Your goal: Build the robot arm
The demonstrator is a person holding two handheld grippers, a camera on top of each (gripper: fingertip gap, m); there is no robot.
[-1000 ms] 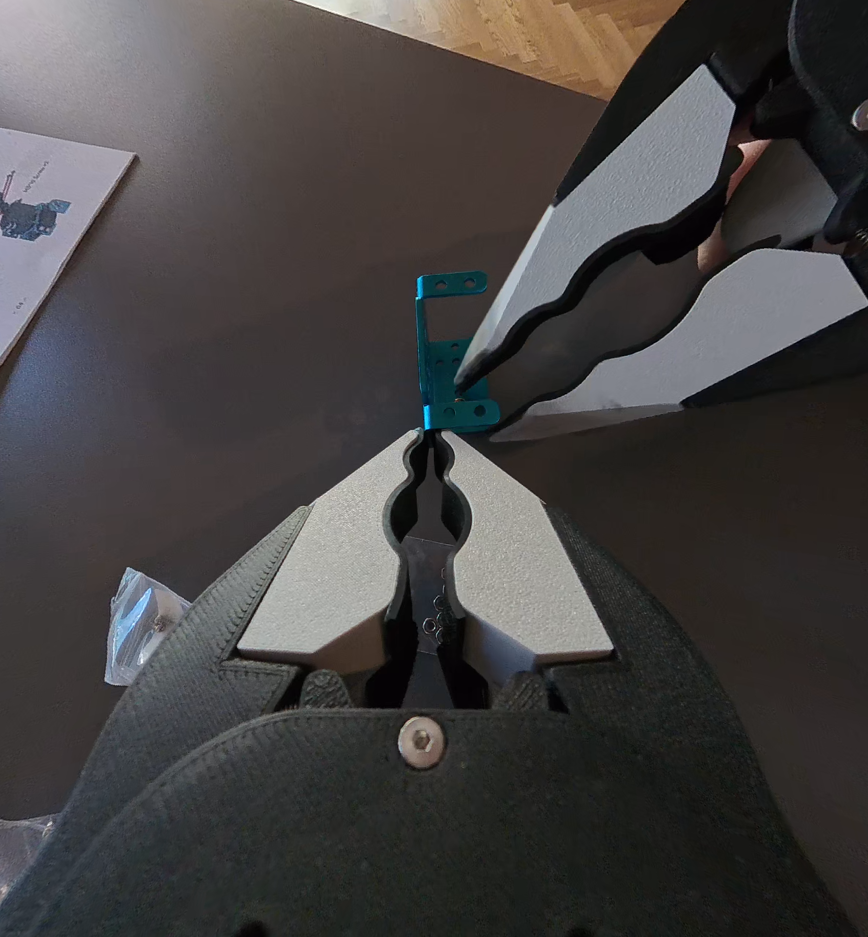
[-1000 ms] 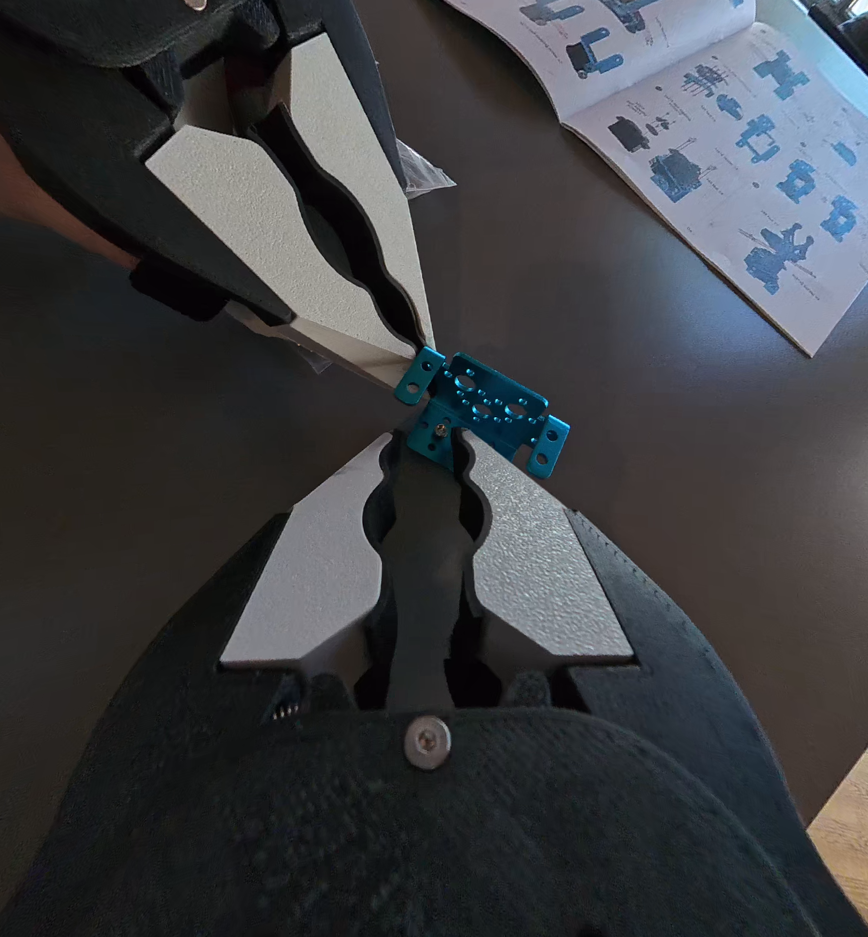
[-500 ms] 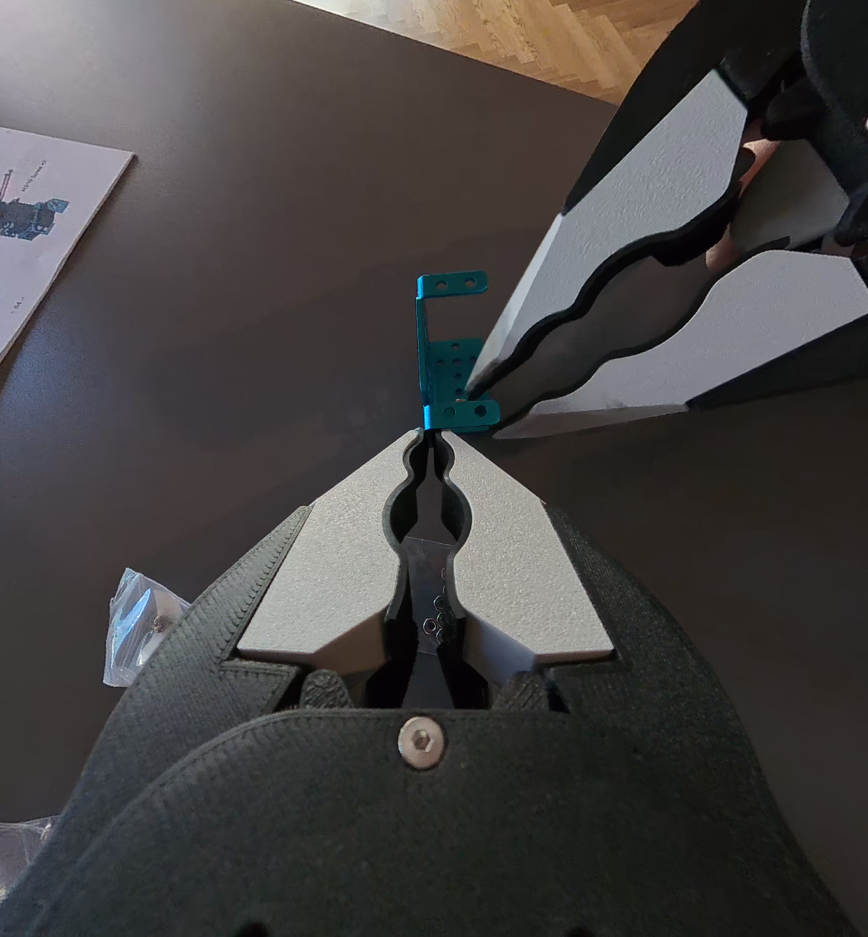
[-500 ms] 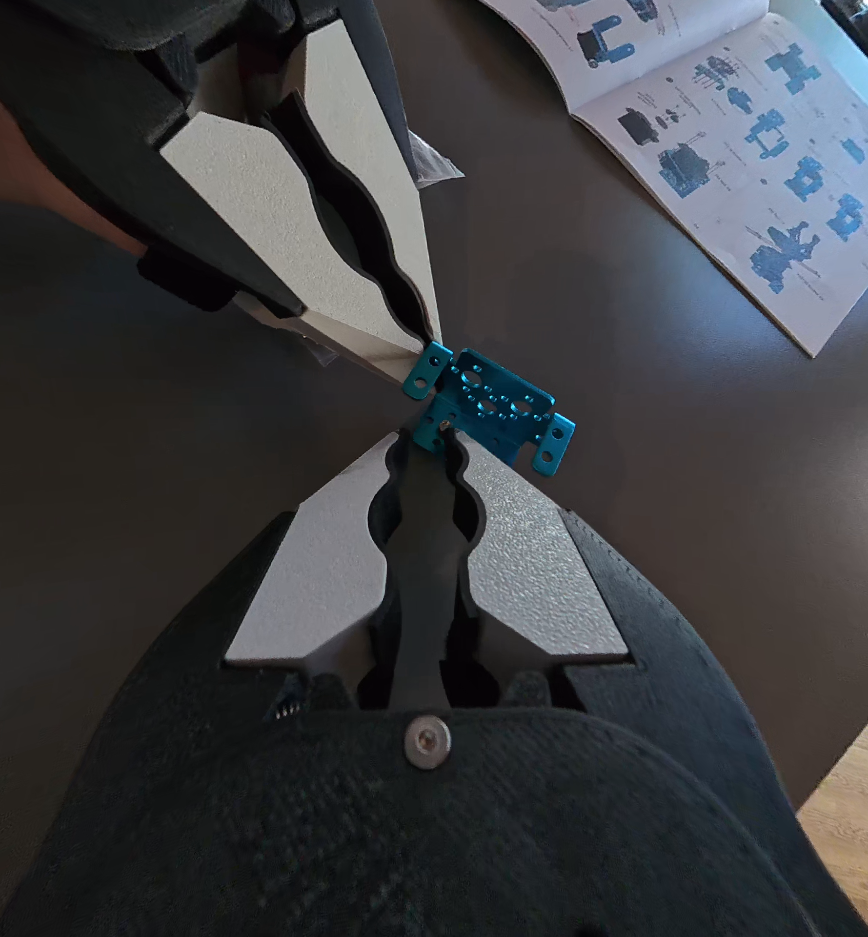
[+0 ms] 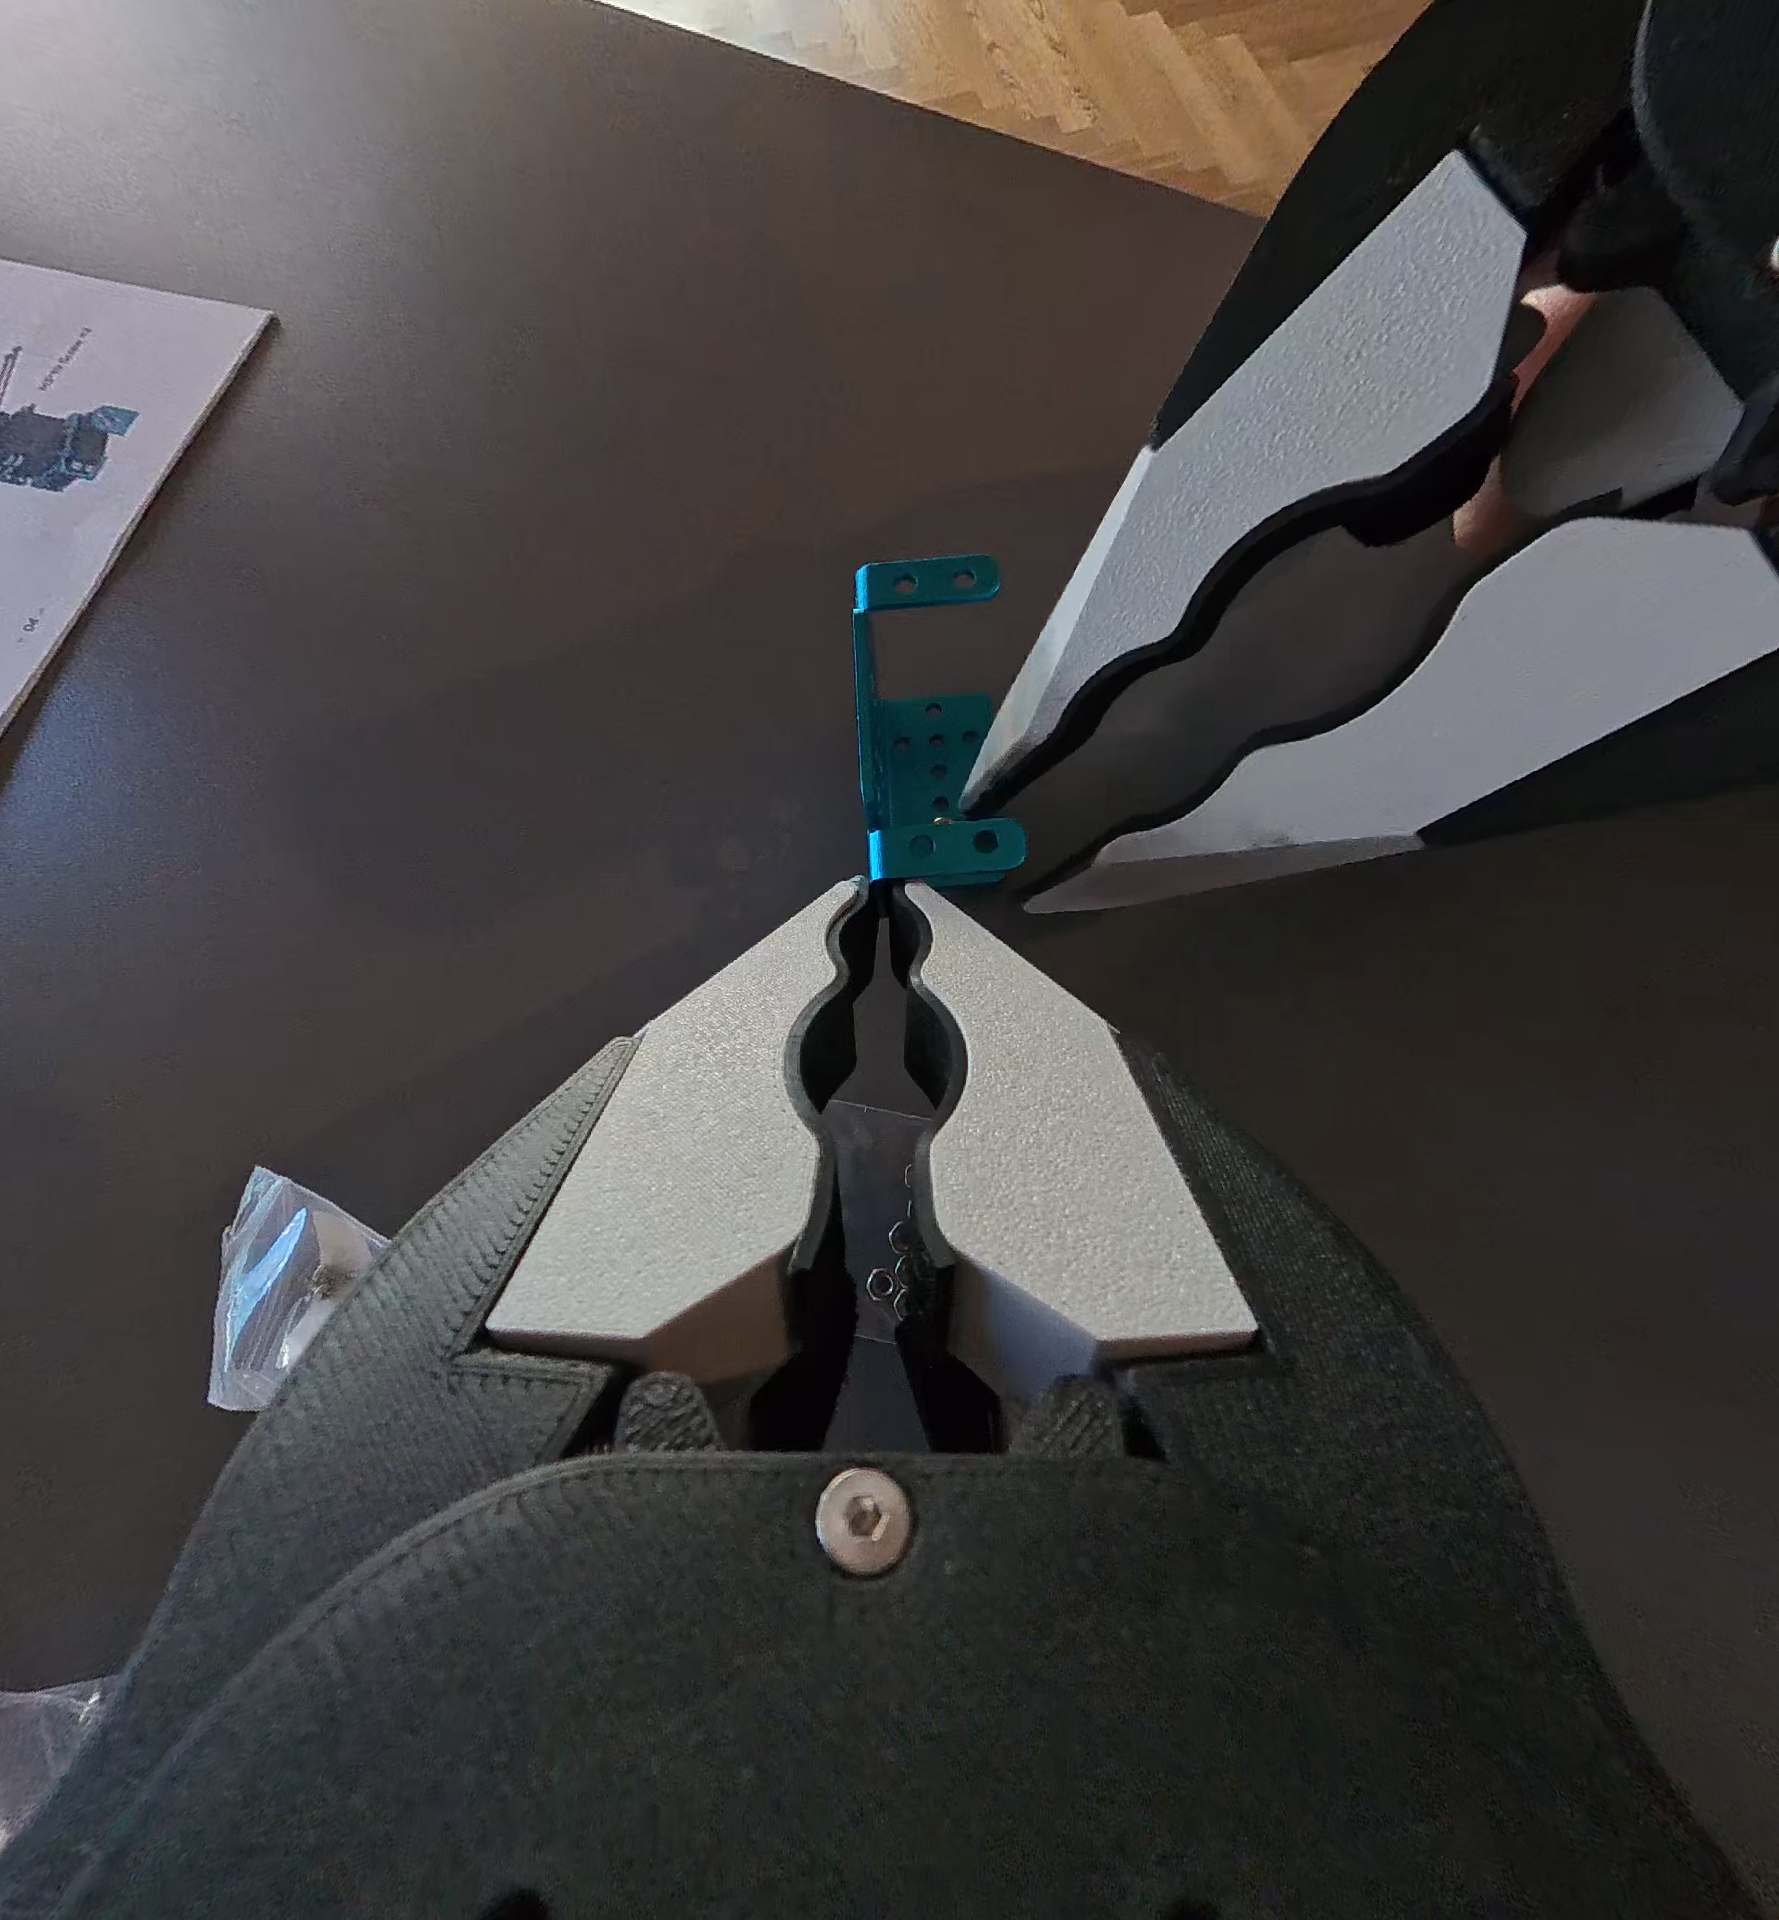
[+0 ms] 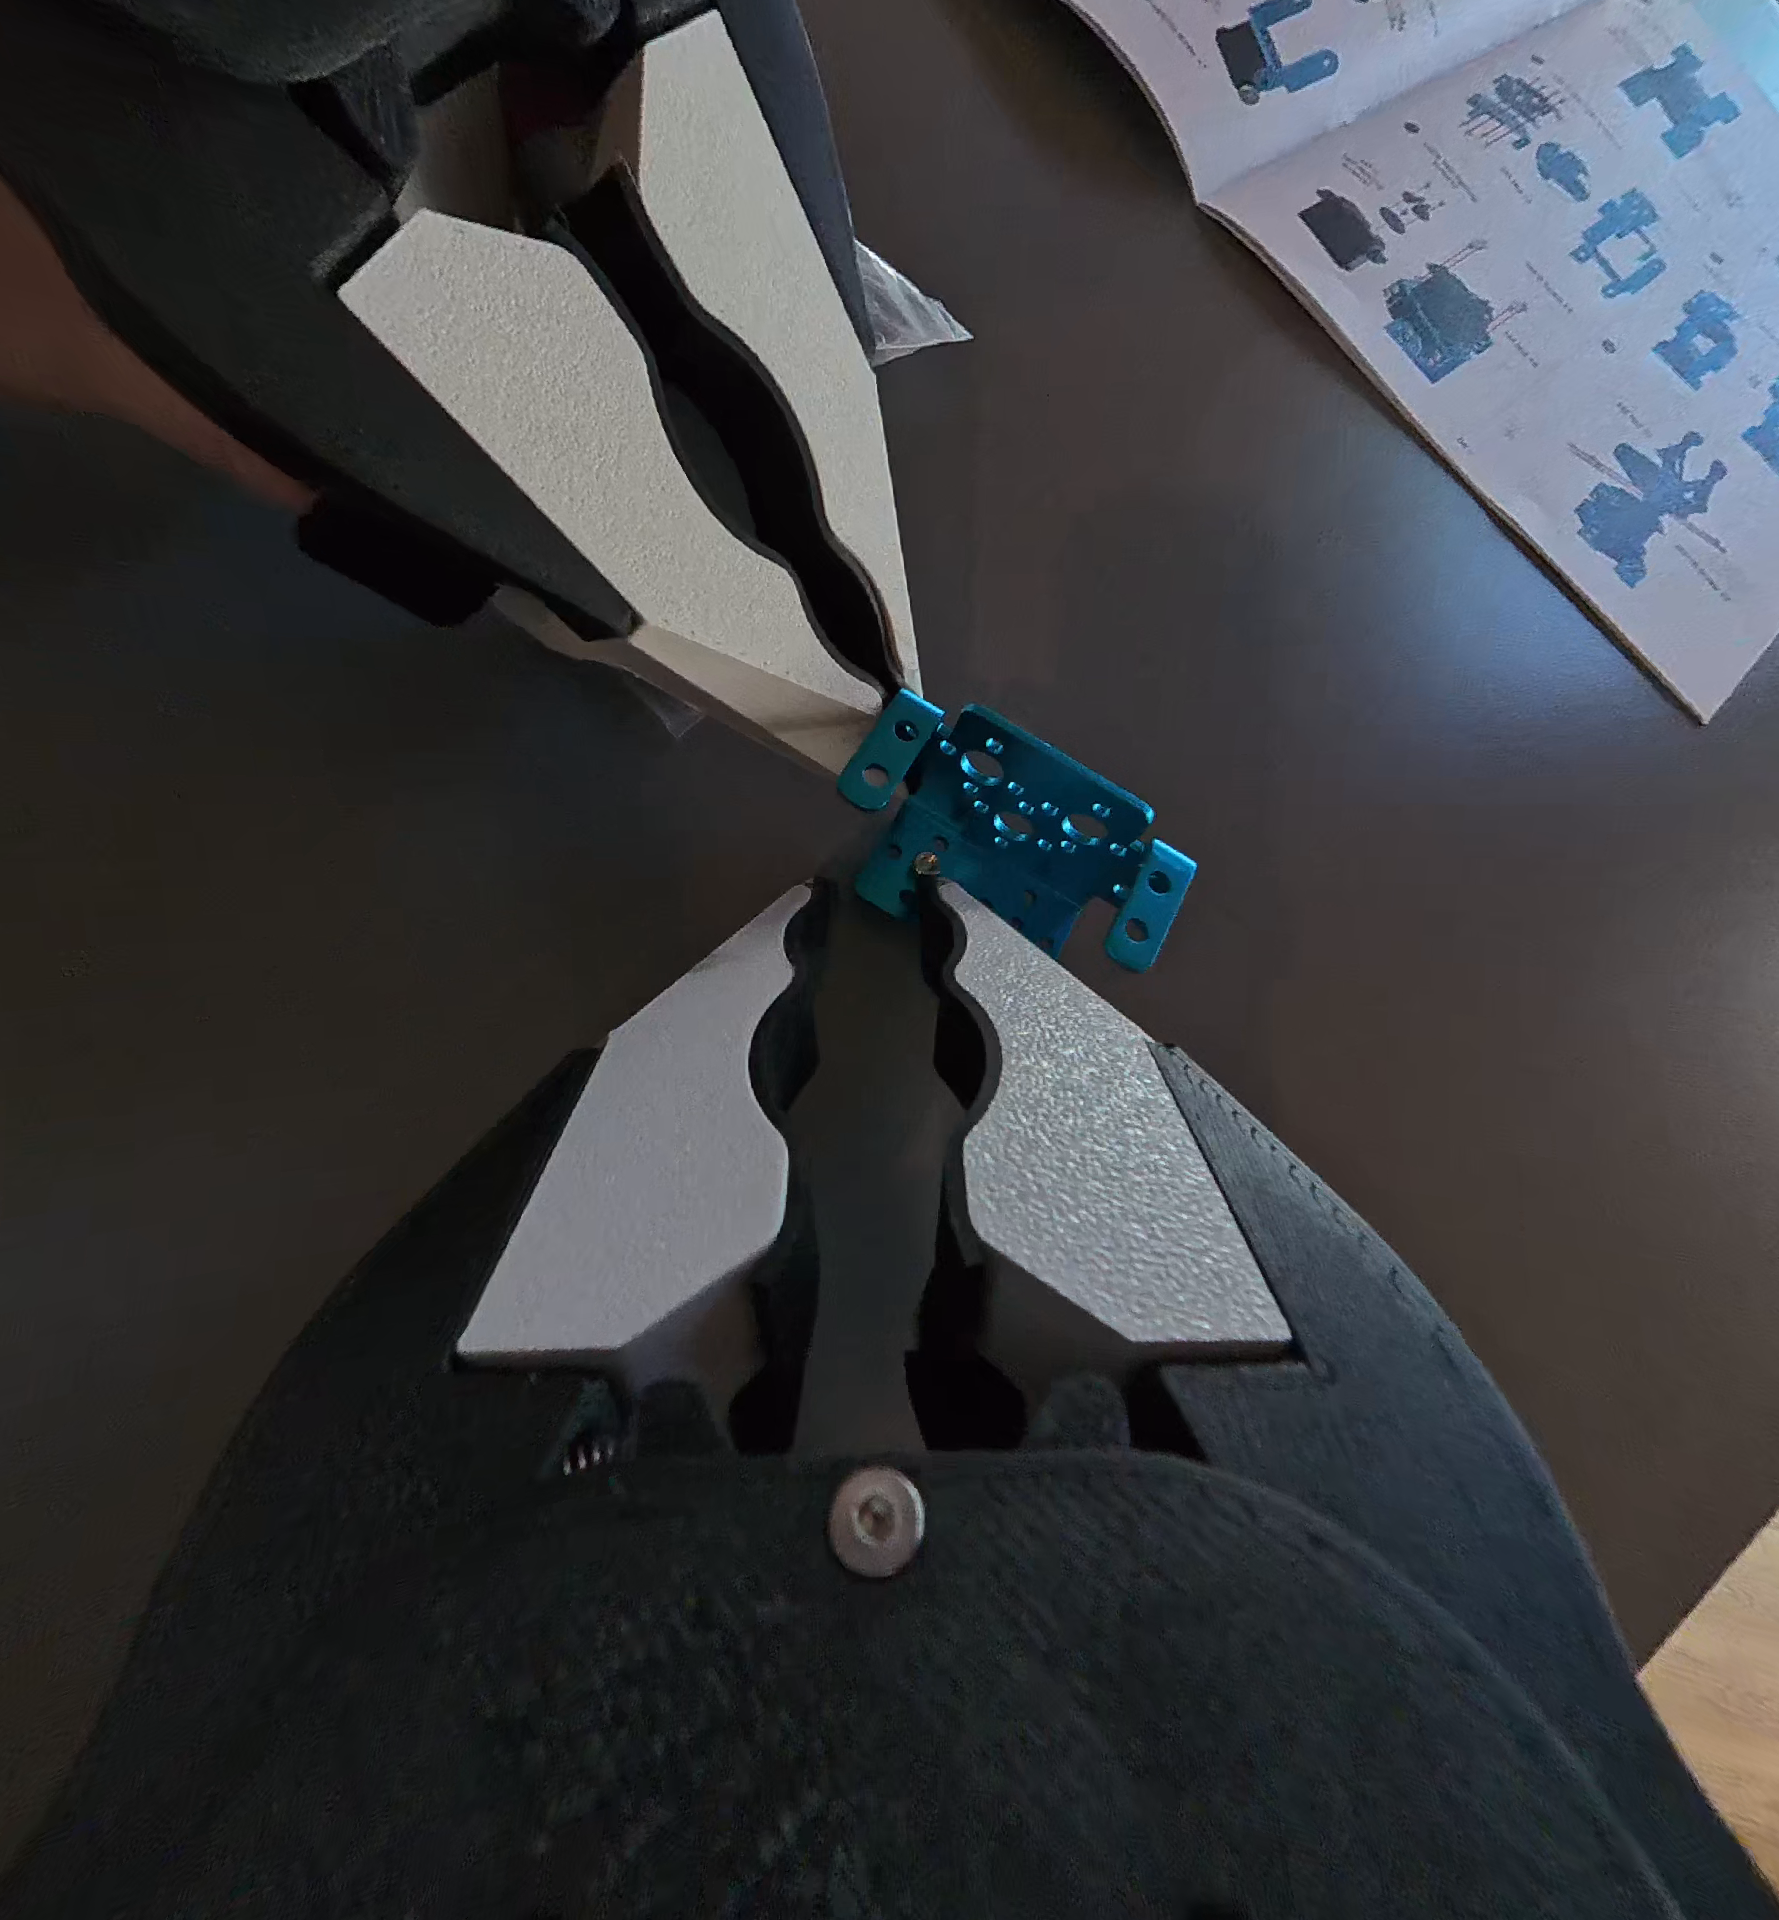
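Observation:
A small blue metal bracket [image 5: 921,748] with many holes is held just above the dark table [image 5: 552,468]. My left gripper [image 5: 882,896] is shut on the bracket's corner by one flange. In the right wrist view the bracket [image 6: 1030,821] sits just past my right gripper [image 6: 877,894], and a small brass screw [image 6: 927,860] sticks out of its lower plate. The right gripper's jaws stand narrowly apart around that plate's corner, with one fingertip [image 6: 952,920] against the screw. The left gripper [image 6: 900,694] comes in from the upper left there. The right gripper [image 5: 999,857] comes in from the upper right in the left wrist view.
An open instruction booklet [image 6: 1550,312] lies on the table; it also shows in the left wrist view [image 5: 23,499]. Clear plastic bags [image 5: 282,1288] with small hardware lie under and beside my left gripper. The table edge and the wooden floor [image 6: 1747,1683] are close on the right. Less than 4 cm separates the two grippers' tips.
My right gripper has shifted slightly to the right along the bracket. The left gripper has kept its hold and the bracket has barely moved.

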